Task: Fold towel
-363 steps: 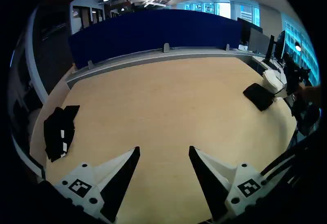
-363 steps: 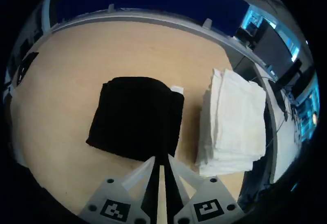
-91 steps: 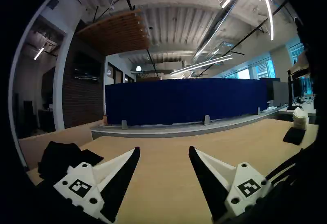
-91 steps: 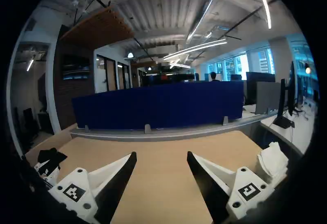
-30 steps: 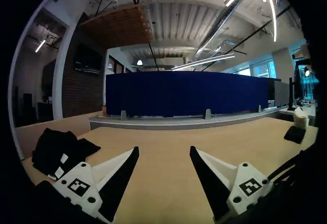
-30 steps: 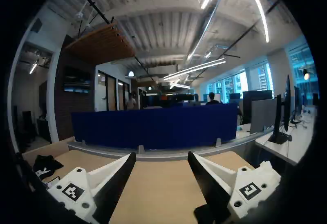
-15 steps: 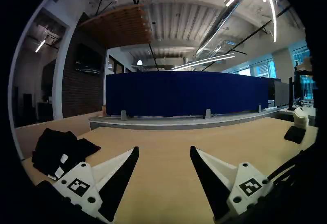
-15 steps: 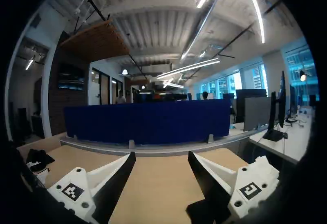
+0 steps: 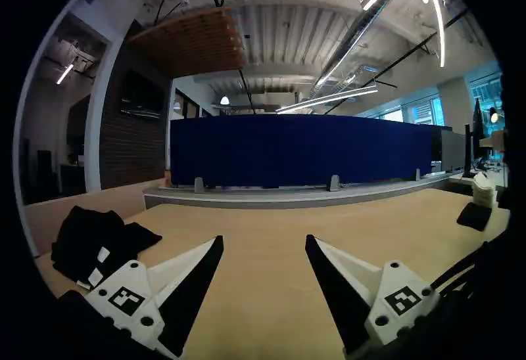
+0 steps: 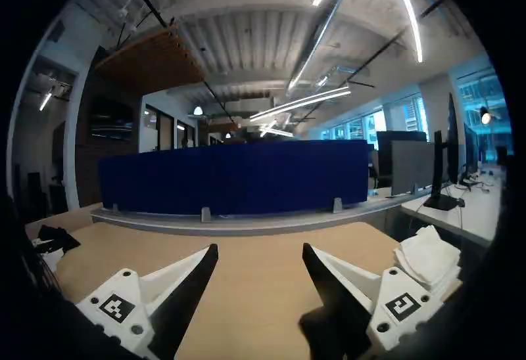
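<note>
Light wood-grain desk (image 9: 276, 228), one item. On it: crumpled heap of black cloth with white tags (image 9: 92, 245) near the left edge; flat folded black towel (image 9: 475, 215) at far right, just beside a stack of folded white towels (image 10: 427, 255).

- Counter (image 9: 276, 228): partition (image 9: 296, 153) stands along its far edge.
- Towel heap (image 9: 92, 245): on the counter, far left.
- Folded towel (image 9: 475, 215): on the counter, far right.
- Towel stack (image 9: 484, 192): on the counter, just beyond the folded towel.
- Monitor (image 10: 452, 143): on a desk (image 10: 470, 219) past the counter's right end.
</note>
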